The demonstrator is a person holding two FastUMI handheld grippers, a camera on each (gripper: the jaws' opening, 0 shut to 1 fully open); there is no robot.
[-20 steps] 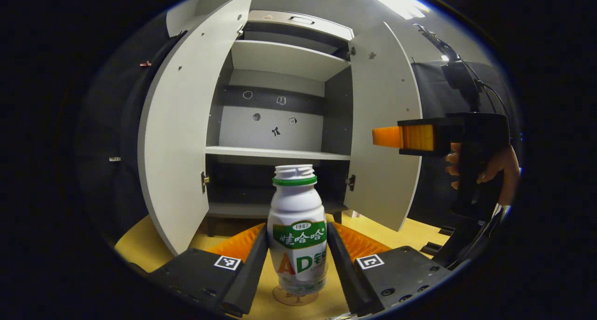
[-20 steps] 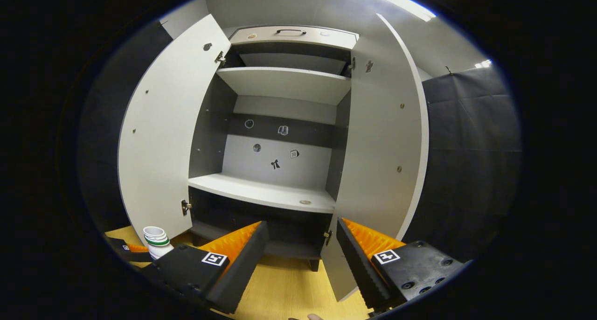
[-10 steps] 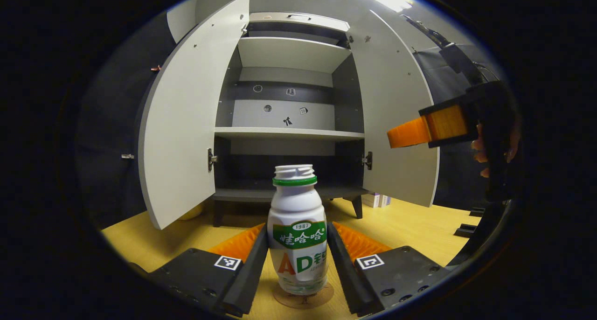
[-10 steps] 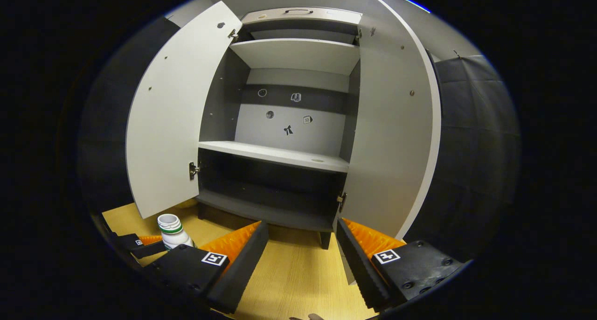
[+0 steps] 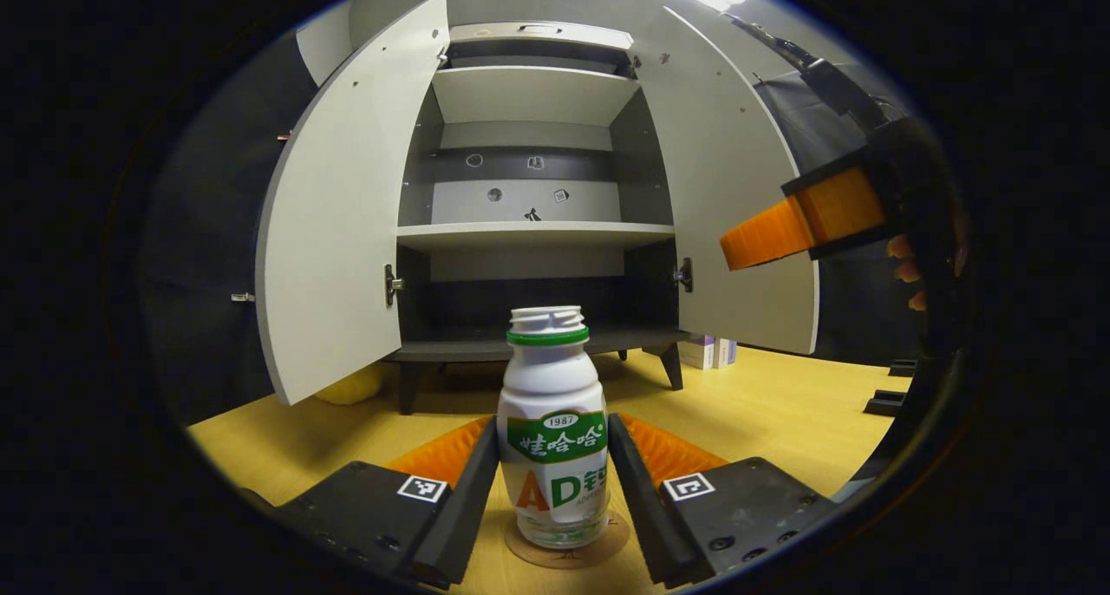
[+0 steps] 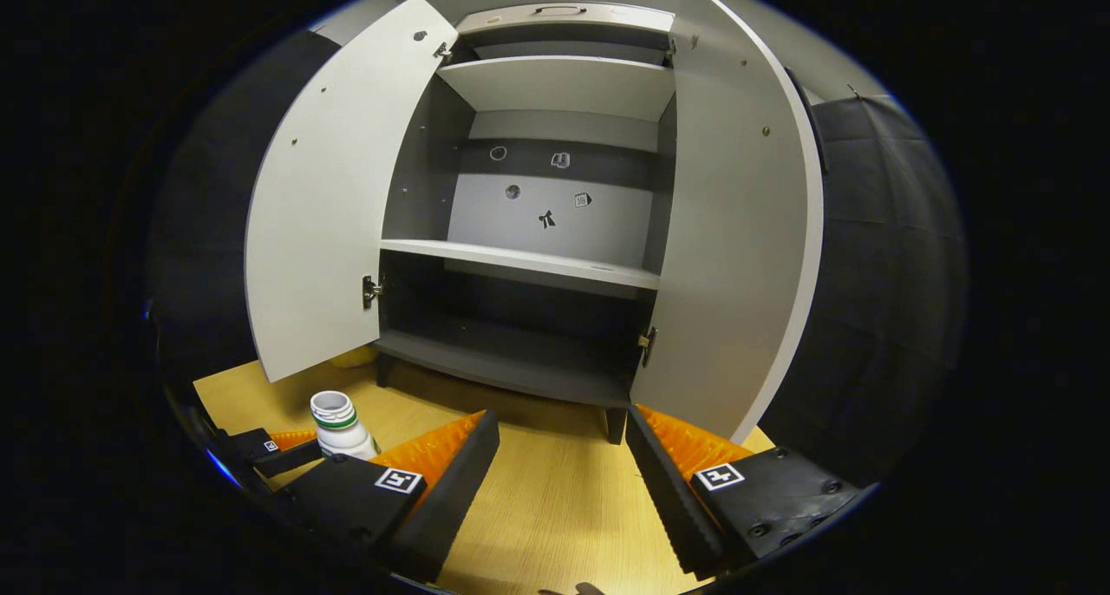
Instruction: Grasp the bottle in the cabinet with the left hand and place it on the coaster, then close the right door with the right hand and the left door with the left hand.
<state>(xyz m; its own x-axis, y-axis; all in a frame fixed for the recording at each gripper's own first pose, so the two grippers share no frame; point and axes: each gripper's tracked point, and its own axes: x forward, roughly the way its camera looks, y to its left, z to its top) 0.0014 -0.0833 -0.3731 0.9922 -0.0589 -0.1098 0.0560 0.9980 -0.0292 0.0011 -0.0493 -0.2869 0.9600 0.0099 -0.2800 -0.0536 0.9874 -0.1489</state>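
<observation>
Left gripper view: bottle (image 5: 555,430) stands upright on the coaster (image 5: 568,550), clamped between the left gripper (image 5: 552,482) fingers. Both cabinet (image 5: 529,205) doors hang open. Right gripper (image 6: 559,474) hovers with fingers apart.

In the left gripper view the coaster (image 5: 568,550) now shows more fully under the bottle (image 5: 553,430), its brown disc ringing the base. The cabinet (image 5: 533,231) sits smaller and higher above the bottle than 1 second ago, with more floor (image 5: 763,413) before it. The right gripper (image 5: 767,235) has tilted, tip down, against the right door (image 5: 737,222). In the right gripper view the cabinet has risen, and the bottle shows more.
</observation>
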